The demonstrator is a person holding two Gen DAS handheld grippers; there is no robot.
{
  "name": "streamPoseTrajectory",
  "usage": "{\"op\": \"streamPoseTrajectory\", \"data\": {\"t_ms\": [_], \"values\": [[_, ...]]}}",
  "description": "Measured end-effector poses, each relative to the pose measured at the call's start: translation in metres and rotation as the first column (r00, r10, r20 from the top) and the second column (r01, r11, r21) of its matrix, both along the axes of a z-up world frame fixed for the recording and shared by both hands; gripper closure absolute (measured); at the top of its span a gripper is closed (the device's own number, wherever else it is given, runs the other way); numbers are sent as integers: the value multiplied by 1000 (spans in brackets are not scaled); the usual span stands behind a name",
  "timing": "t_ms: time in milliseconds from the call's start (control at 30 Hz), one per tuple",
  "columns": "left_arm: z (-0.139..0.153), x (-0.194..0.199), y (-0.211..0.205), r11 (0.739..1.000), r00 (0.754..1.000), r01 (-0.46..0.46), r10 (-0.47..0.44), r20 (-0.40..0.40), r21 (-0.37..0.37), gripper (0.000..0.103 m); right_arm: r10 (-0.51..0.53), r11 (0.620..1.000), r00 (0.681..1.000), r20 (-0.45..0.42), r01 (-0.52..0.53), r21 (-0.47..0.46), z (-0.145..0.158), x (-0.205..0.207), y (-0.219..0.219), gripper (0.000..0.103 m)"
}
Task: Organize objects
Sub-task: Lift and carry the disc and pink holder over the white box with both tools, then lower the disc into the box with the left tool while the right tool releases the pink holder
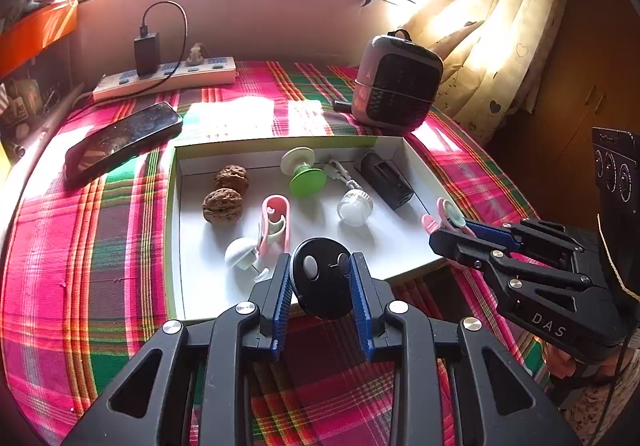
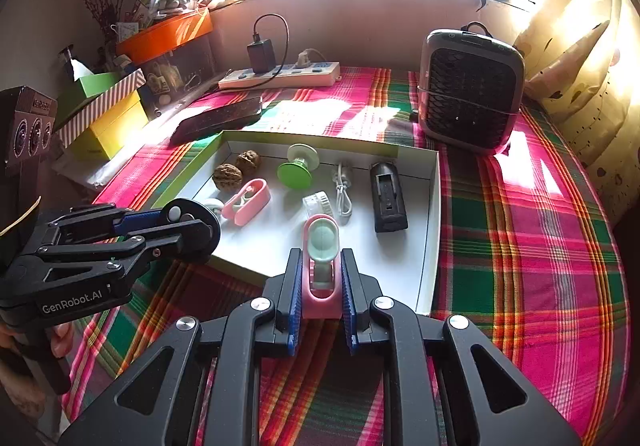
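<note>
Two grippers loaded, both at the near edge of the white tray (image 1: 176, 246). Left gripper (image 1: 322, 278) pinches a black round disc (image 1: 320, 274) between its blue pads, disc over the tray's near rim. Right gripper (image 2: 320, 286) pinches a pink clip with a mint pad (image 2: 320, 258), held above the tray's near side. Inside the tray, left to right: two walnuts (image 1: 226, 192), a second pink clip (image 1: 274, 226), green suction cup (image 1: 304, 174), clear round cap (image 1: 354, 208), black charger block (image 1: 386, 180). Tray sits on a plaid cloth (image 1: 100, 246); phone (image 1: 120, 142) off its far-left corner, small heater (image 1: 396, 82) behind on the right.
</note>
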State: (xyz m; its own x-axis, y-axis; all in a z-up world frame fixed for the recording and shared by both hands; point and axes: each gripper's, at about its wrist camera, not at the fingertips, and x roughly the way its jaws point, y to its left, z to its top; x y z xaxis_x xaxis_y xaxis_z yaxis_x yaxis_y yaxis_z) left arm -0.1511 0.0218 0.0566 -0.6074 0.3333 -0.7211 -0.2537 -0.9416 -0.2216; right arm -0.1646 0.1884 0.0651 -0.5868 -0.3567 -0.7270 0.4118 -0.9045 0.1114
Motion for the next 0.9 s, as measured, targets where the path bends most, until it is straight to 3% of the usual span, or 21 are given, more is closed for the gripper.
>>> {"op": "streamPoseTrajectory", "data": {"t_ms": [467,900], "values": [[-15,-33,10,1000,999,9,-8,40,-16,77,-12,1000,999,50,12,13,-13,-37,2,85],[-22,-40,10,1000,999,12,-11,53,-18,77,-6,999,997,79,3,40,-25,-51,-3,85]]}}
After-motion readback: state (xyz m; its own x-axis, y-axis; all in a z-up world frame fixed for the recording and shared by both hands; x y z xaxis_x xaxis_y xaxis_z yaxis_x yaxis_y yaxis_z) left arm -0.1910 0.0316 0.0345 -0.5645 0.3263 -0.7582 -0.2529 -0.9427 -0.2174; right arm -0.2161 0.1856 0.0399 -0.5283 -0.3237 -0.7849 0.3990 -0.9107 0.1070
